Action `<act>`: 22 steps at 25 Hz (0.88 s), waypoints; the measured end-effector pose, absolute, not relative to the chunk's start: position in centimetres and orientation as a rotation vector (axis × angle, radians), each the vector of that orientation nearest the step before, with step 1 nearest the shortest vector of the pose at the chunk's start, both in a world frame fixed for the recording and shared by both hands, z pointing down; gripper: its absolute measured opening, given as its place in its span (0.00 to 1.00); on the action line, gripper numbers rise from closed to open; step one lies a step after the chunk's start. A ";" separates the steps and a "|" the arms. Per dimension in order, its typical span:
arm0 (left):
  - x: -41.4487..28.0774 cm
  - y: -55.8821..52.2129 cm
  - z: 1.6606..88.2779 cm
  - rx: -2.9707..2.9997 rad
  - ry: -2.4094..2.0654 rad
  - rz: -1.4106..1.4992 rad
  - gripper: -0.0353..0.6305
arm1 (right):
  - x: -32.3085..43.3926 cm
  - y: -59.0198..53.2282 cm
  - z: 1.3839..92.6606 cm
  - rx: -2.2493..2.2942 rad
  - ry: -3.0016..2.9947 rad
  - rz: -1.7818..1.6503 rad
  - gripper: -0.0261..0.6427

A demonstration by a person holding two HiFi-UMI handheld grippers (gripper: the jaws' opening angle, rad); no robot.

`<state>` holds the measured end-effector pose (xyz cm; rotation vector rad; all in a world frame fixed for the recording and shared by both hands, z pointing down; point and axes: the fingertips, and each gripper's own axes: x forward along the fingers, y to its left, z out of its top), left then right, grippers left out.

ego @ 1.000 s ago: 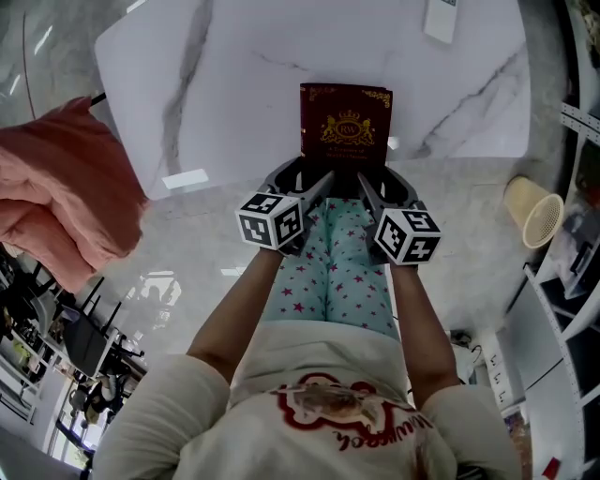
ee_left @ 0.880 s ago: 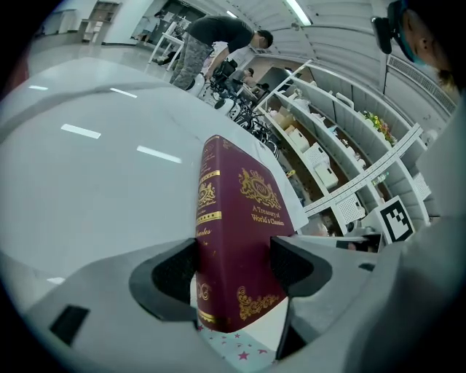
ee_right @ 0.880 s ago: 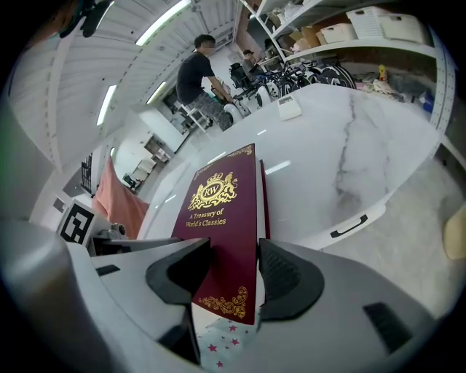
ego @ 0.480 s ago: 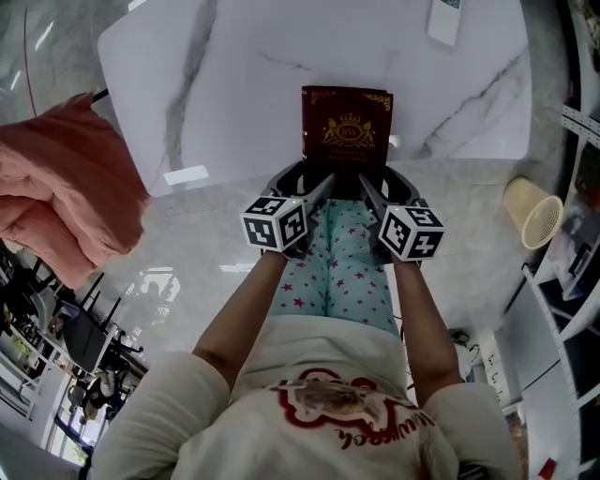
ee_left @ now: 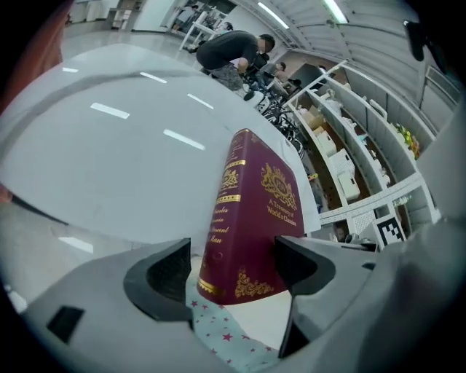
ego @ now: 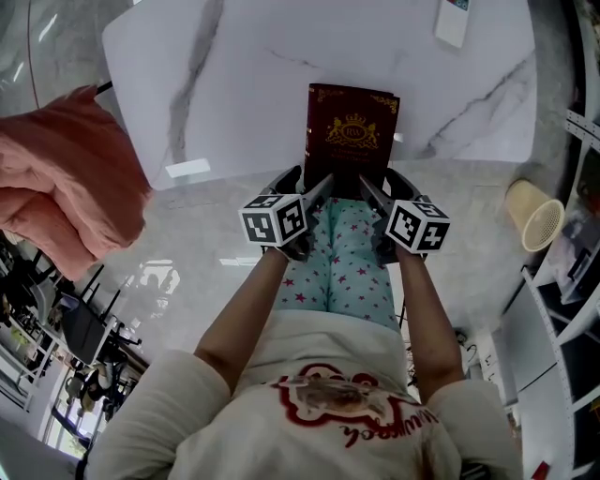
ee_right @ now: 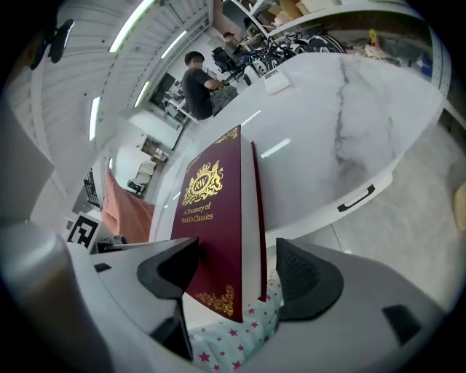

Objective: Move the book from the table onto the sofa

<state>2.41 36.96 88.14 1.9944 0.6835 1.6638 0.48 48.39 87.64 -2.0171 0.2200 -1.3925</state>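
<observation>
A dark red book (ego: 352,141) with gold print lies on the white marble table (ego: 234,94), its near end over the table's front edge. My left gripper (ego: 305,185) sits at the book's near left corner and my right gripper (ego: 382,185) at its near right corner. In the left gripper view the book (ee_left: 251,211) stands between the jaws of the left gripper (ee_left: 234,255), with a gap at the spine side. In the right gripper view the book (ee_right: 215,218) is between the right gripper's (ee_right: 234,261) jaws, clear of the page-side pad. Both pairs of jaws have just been opening.
A salmon-pink cushioned mass (ego: 56,187), possibly the sofa, lies left of the table. A white remote-like object (ego: 455,19) rests at the table's far right. A beige cup (ego: 532,211) and shelving stand at the right. My star-patterned trousers (ego: 342,262) show below the grippers.
Both marker cubes have rolled slightly and the jaws stand a little wider around the book's near end. The book has stayed on the table.
</observation>
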 end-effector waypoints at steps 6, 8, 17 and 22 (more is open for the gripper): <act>0.9 36.8 89.0 1.769 0.609 1.652 0.57 | 0.4 47.4 88.2 -1.897 0.356 -1.430 0.51; 0.8 37.2 89.2 1.689 0.663 1.646 0.57 | 0.2 46.7 88.5 -1.832 0.436 -1.451 0.51; 0.7 38.4 89.8 1.395 0.855 1.570 0.57 | 0.3 45.6 89.5 -1.618 0.654 -1.429 0.52; 0.6 39.2 89.8 1.238 0.930 1.502 0.57 | 0.3 45.1 89.7 -1.503 0.727 -1.348 0.51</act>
